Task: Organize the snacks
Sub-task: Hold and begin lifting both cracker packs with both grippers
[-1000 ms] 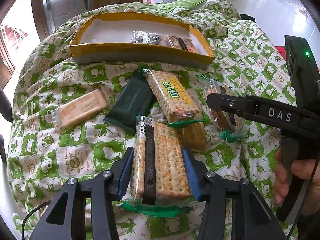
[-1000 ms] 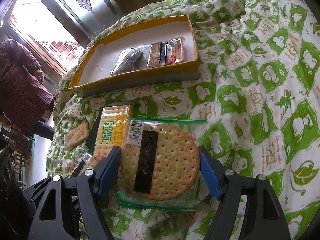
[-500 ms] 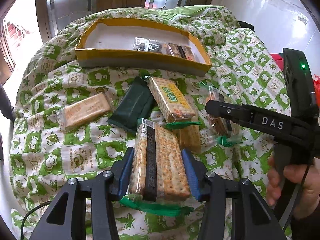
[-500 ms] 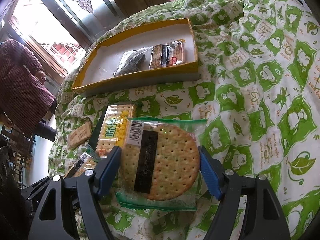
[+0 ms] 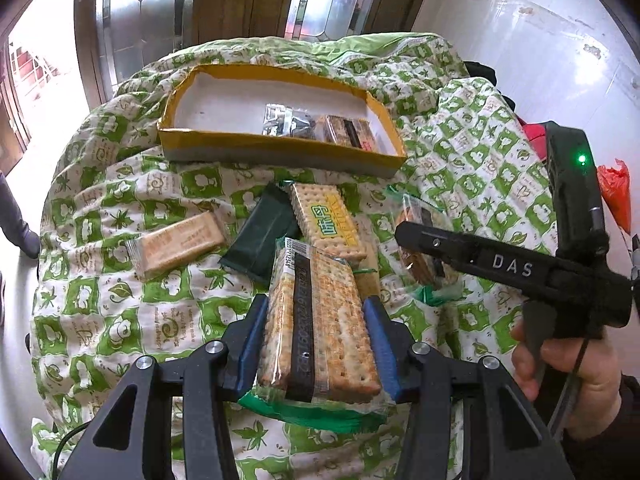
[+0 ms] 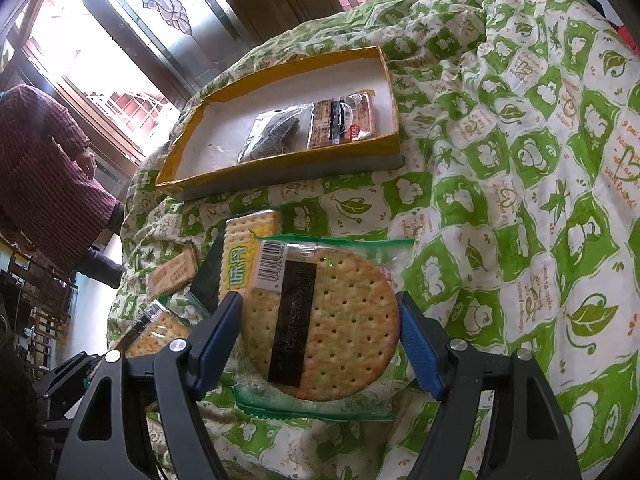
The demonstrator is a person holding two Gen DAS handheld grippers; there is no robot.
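Clamping a square cracker pack [image 5: 320, 320], the left gripper [image 5: 318, 344] must next carry it into the yellow box [image 5: 280, 148] beyond; the right gripper [image 6: 320, 344] clamps a round cracker pack [image 6: 320, 320].

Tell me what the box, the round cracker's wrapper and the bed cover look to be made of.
Box: likely cardboard, yellow matte rim, white inside; edges look folded and slightly ragged.
Round cracker's wrapper: clear glossy plastic film with green ends; the cracker shows through and the film crinkles.
Bed cover: soft printed fabric, probably quilted cotton; it folds and puckers.
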